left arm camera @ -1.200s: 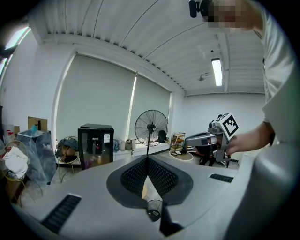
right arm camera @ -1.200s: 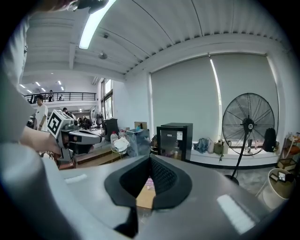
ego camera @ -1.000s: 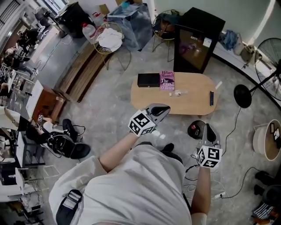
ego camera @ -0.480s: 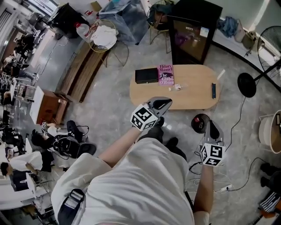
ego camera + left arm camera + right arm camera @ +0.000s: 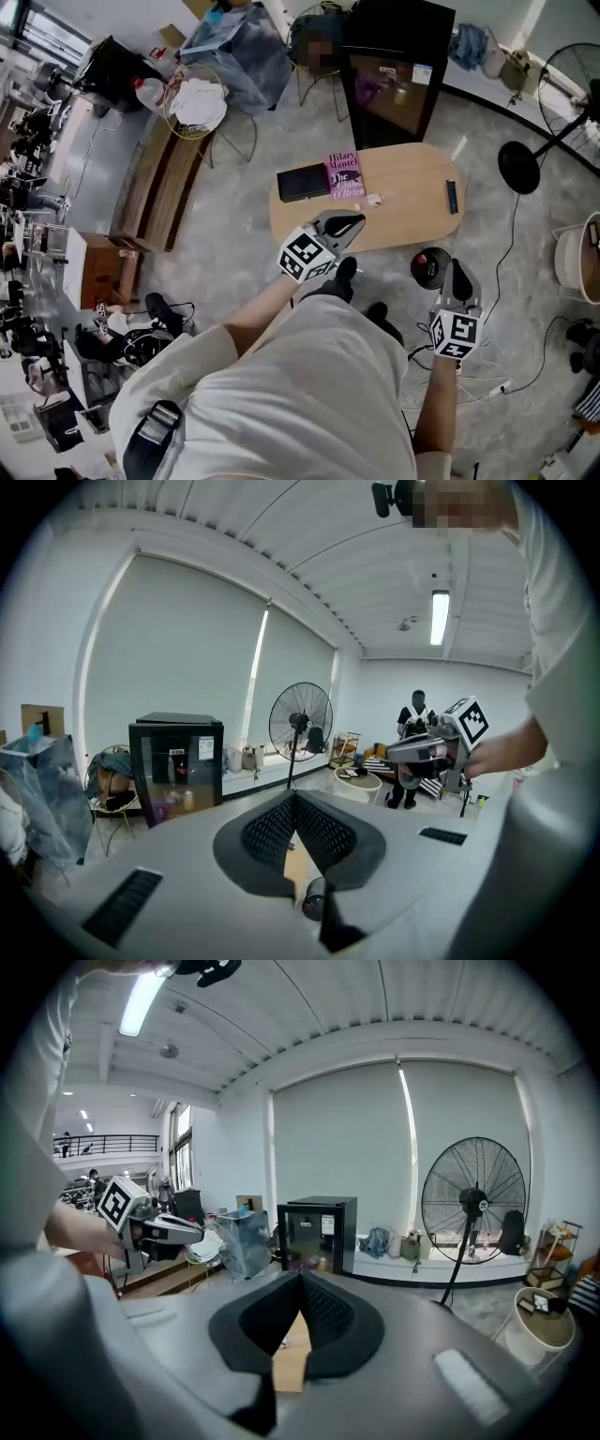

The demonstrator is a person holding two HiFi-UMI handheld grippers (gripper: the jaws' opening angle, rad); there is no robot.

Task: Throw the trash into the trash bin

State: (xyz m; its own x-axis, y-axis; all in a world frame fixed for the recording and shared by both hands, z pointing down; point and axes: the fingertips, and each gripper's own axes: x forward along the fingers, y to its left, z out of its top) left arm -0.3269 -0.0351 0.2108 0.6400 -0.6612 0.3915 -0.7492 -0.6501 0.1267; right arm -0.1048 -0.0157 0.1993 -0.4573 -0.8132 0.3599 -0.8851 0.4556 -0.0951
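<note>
1. Grey right gripper point(image 5: 458, 274), jaws together, empty, short of the table's point(image 5: 412, 208) right end.
2. Left gripper point(image 5: 348, 223), jaws likewise together, empty, at table's near edge.
3. Trash point(image 5: 373, 199): small pale crumple mid-table, beside book point(image 5: 344, 174). Likely light, soft; pinch across its middle.

The table point(image 5: 412, 214) is pale wood, the book point(image 5: 344, 175) pink, the box point(image 5: 303, 183) black, the trash point(image 5: 373, 199) whitish.

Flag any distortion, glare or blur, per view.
Head view: wide-angle bowing toward the edges, even light, table sharp, one mosaic patch at the top. Left gripper view: fisheye circle with black corners, strip light glaring, mosaic patch at top right. Right gripper view: same fisheye, ceiling lamp blown out.
</note>
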